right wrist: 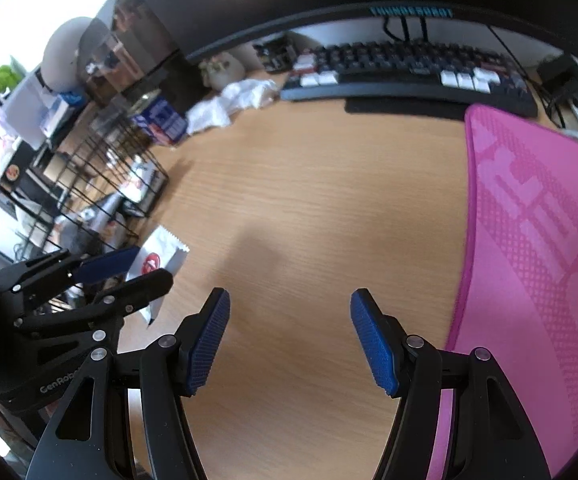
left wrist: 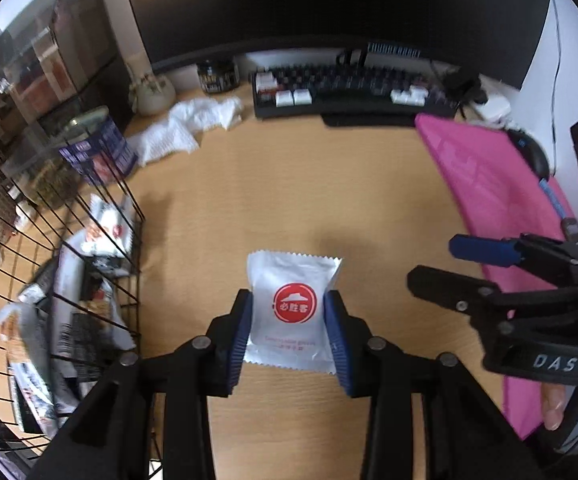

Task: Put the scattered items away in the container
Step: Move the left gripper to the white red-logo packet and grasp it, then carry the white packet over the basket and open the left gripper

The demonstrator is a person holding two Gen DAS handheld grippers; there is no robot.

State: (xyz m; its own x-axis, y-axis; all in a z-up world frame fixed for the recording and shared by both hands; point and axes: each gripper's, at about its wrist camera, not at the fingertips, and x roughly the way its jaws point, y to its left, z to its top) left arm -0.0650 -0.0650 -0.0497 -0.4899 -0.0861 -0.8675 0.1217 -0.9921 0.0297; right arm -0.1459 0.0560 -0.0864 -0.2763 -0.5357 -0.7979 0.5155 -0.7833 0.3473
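My left gripper (left wrist: 289, 332) is shut on a white sachet (left wrist: 293, 308) with a round red logo and holds it over the wooden desk. The black wire basket (left wrist: 101, 272) stands to its left and holds several packets. In the right wrist view the left gripper (right wrist: 129, 268) and the sachet (right wrist: 161, 254) show at the left, beside the basket (right wrist: 101, 184). My right gripper (right wrist: 289, 336) is open and empty over bare desk, and it shows at the right of the left wrist view (left wrist: 441, 264).
A pink mat (right wrist: 537, 240) covers the desk's right side. A dark keyboard (left wrist: 353, 88) and a monitor stand at the back. Crumpled white tissue (left wrist: 185, 128) lies at the back left near a blue tin (left wrist: 101, 148). A black mouse (left wrist: 533, 152) sits far right.
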